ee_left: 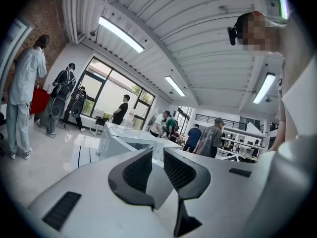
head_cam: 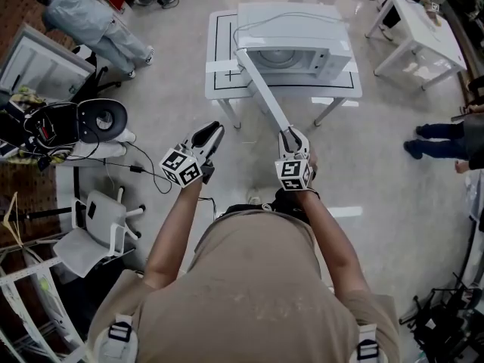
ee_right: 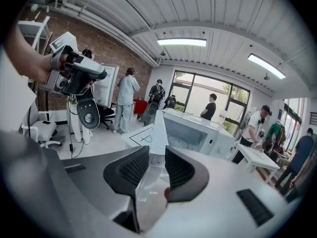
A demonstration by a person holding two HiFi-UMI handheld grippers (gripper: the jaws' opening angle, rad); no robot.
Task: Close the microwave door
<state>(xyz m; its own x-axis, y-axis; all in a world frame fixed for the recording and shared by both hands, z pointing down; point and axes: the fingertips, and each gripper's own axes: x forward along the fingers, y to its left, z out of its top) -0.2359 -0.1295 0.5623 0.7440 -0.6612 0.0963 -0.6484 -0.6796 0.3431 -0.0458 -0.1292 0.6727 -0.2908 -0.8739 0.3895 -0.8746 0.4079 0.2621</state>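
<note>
While the right gripper (head_cam: 293,138) is pinched tight on the free edge of the open white microwave door (head_cam: 262,91), the left gripper (head_cam: 209,140) hangs just beside it to the picture's left, jaws slightly spread with nothing between them. The right gripper view shows the door's thin edge (ee_right: 157,130) running up between the black ribbed pads (ee_right: 130,168).

The white microwave oven (head_cam: 299,48) sits on the right part of a low white table (head_cam: 221,82) marked with black lines, its cavity facing the person. The door is hinged at the oven's front corner on the picture's left. It sticks out past the table's front edge and over the pale glossy floor (head_cam: 378,172). Its long axis runs on a slant from the hinge down and rightward to the person's hands.

Right of the door the floor lies open as far as a pair of dark shoes (head_cam: 431,138) and a second white table (head_cam: 420,32). Left of the left gripper, black cables (head_cam: 144,171), a black-and-white device (head_cam: 98,119) and a white swivel chair (head_cam: 102,221) crowd the floor.
</note>
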